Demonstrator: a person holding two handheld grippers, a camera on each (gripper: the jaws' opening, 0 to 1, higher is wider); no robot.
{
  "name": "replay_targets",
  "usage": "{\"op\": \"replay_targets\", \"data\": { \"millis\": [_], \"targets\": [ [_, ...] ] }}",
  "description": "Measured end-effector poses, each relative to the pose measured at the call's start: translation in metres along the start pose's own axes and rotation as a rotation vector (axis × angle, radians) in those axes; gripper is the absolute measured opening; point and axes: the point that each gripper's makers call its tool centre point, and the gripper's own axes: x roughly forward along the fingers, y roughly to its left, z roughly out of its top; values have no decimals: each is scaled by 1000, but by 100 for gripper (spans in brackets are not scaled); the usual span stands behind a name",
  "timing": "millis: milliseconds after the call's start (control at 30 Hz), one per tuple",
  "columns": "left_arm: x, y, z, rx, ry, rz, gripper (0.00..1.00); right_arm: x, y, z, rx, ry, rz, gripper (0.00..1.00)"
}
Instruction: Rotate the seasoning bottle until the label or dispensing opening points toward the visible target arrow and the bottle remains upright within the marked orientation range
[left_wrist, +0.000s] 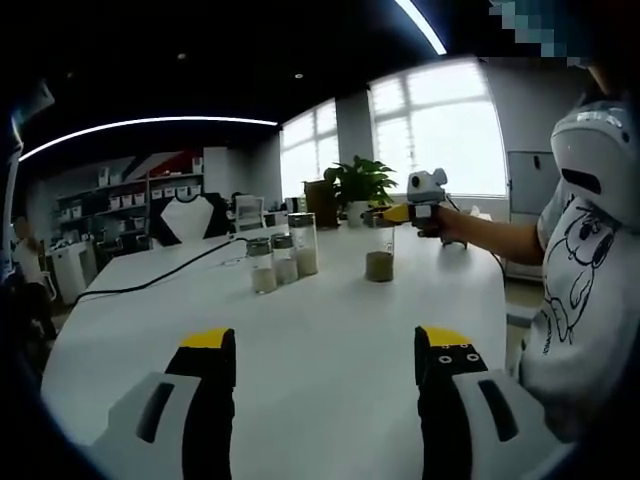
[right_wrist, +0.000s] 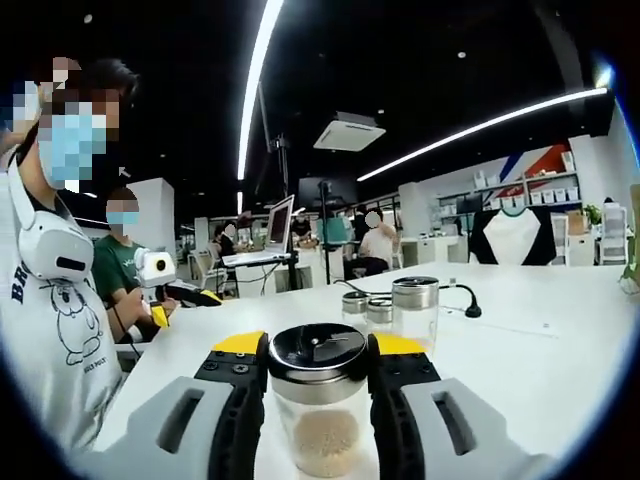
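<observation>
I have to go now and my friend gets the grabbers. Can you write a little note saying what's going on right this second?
Right gripper: shut on the seasoning bottle, which is upright on the white table.
Left gripper: open, holding nothing, over the table.
Three other jars stand grouped mid-table; a black cable runs beside them.
Done: bottle gripped.
Left: turn it toward the arrow, keep it upright. I can't spot the arrow here.

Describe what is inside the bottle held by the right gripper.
The bottle in the right gripper holds pale granules heaped at its bottom; the glass above them looks empty. Its dark lid hides the opening, and the jaws cover its sides.
</observation>
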Motion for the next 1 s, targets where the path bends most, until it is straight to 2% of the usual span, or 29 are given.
{"op": "replay_targets", "data": {
  "millis": [500, 600, 867, 933, 1000],
  "targets": [
    [-2, 2, -1, -21, -13, -7, 76, 0, 3, -2, -48, 16, 38, 38],
    [-2, 3, -2, -27, -14, -7, 76, 1, 4, -2, -40, 20, 70, 38],
    [-1, 4, -2, -33, -9, -15, 76, 0, 4, -5, -2, 16, 78, 39],
    [-1, 5, 0, -30, -8, -18, 76, 0, 8, -7, -13, 32, 71, 45],
    [0, 6, 1, -27, -7, -17, 76, -1, 9, 6, -4, -20, 49, 58]
  ]
}}
